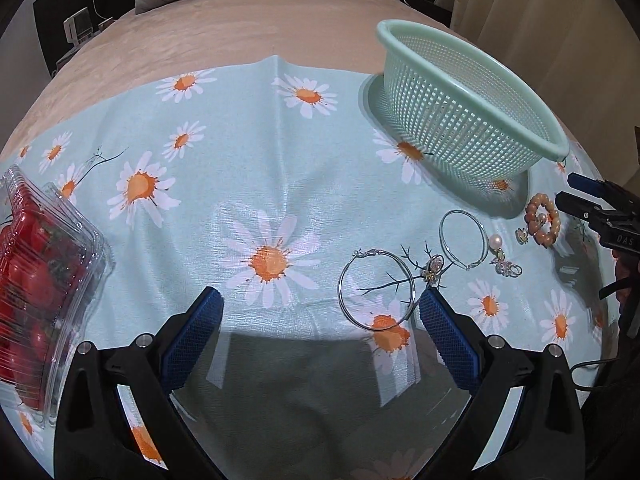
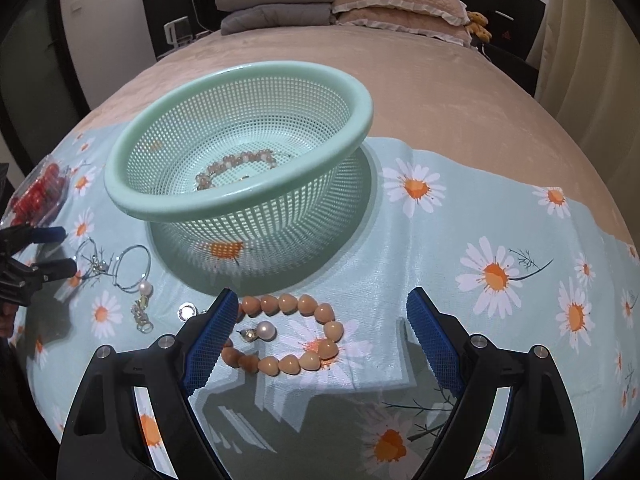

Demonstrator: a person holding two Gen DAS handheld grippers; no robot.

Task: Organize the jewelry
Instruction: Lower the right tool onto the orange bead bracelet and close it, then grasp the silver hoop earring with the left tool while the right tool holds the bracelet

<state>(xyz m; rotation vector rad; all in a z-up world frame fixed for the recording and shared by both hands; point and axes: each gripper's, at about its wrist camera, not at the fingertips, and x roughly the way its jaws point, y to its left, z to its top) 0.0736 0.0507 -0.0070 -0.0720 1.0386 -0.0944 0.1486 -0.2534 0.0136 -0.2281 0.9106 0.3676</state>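
A mint green mesh basket (image 2: 240, 196) (image 1: 472, 80) stands on the daisy cloth and holds a pink bead bracelet (image 2: 236, 162). An orange bead bracelet (image 2: 288, 336) (image 1: 544, 220) lies in front of it, a pearl earring (image 2: 266, 330) inside its loop. Two silver hoops (image 1: 376, 292) (image 1: 464, 244), a pearl charm (image 1: 496, 242) and small earrings (image 1: 434, 268) lie on the cloth. My right gripper (image 2: 320, 320) is open just above the orange bracelet. My left gripper (image 1: 320, 308) is open and empty, its right finger beside the near hoop.
A clear plastic box of red tomatoes (image 1: 36, 280) sits at the cloth's left edge. The cloth (image 1: 260, 160) covers a beige bed with folded grey blankets (image 2: 276, 0) and a pillow (image 2: 400, 0) at the far end.
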